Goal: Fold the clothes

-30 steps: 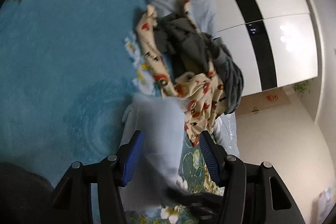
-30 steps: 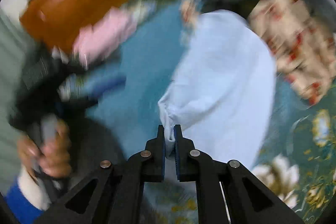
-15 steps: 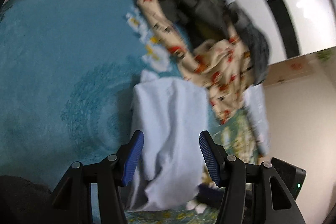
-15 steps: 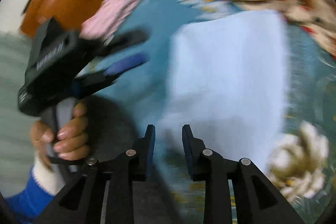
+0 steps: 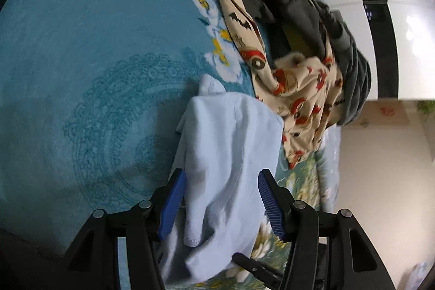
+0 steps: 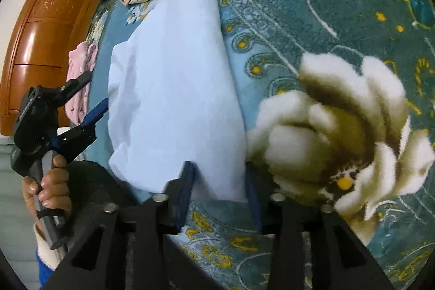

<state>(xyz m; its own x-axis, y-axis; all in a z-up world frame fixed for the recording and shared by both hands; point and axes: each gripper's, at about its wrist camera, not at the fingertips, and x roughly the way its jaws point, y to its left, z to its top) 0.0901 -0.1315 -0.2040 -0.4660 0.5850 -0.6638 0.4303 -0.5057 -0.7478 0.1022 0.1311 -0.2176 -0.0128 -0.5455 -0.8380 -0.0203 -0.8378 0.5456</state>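
Observation:
A pale blue garment (image 5: 231, 154) lies folded lengthwise on the teal floral blanket (image 5: 95, 59); it also shows in the right wrist view (image 6: 174, 86). My left gripper (image 5: 221, 204) is open, its blue pads on either side of the garment's near end. My right gripper (image 6: 220, 189) is open too, its jaws astride the garment's other end without pinching it. The left gripper (image 6: 89, 113), held by a hand, shows at the left of the right wrist view.
A heap of unfolded clothes, a cream patterned piece (image 5: 296, 89) and a dark grey one (image 5: 312, 18), lies beyond the garment. A pink garment (image 6: 80, 80) lies by the wooden headboard (image 6: 49, 31). A white and black wardrobe (image 5: 394, 4) stands behind.
My right gripper has let go of the pale blue garment and opened. The garment has dropped flat onto the blanket. The left gripper has moved closer over its end.

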